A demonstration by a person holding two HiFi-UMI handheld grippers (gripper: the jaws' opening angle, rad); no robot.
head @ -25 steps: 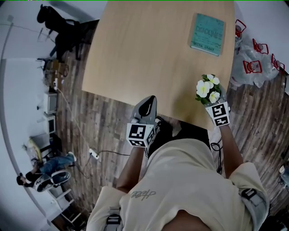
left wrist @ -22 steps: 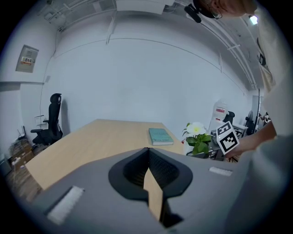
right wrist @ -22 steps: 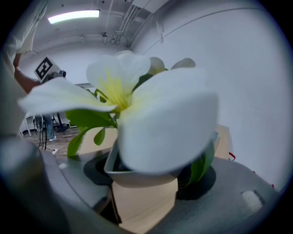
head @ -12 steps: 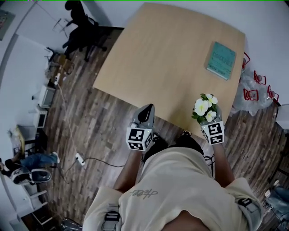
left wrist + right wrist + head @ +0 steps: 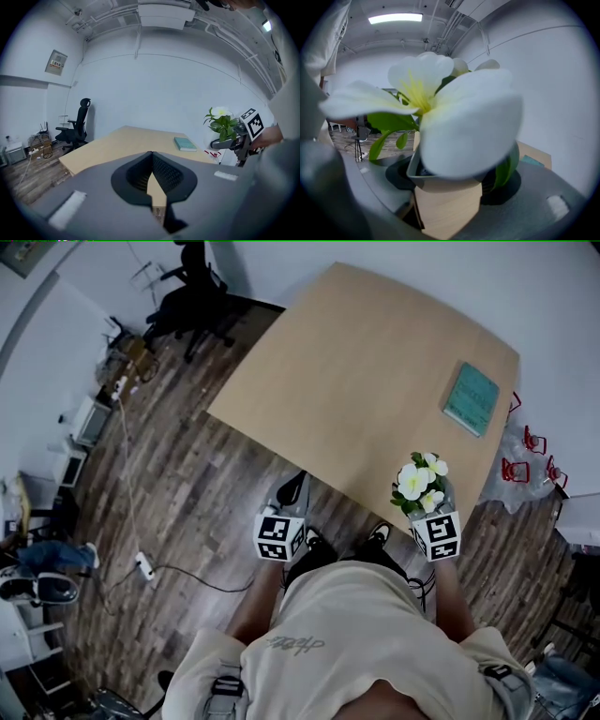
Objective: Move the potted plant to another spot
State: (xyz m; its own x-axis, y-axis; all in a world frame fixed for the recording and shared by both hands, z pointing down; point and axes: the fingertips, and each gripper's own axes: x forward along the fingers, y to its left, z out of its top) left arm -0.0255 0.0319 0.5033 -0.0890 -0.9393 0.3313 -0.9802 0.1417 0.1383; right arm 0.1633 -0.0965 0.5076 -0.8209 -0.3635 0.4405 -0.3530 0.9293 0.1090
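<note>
R: my right tool (image 5: 449, 190) clamps the potted plant (image 5: 454, 122) by its pot | a white bloom fills that view, pot's lower part hard to make out | head view: plant at the desk's (image 5: 356, 371) near edge by the right corner, pot hidden under flowers | L: my left tool (image 5: 152, 164) pinched together, empty, off the near edge

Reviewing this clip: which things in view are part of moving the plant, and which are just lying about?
Part of the job:
- potted plant
- right gripper, clamped on its pot

Just lying about:
- teal book on the table
- left gripper, shut and empty
- office chair
- power strip on the floor
</note>
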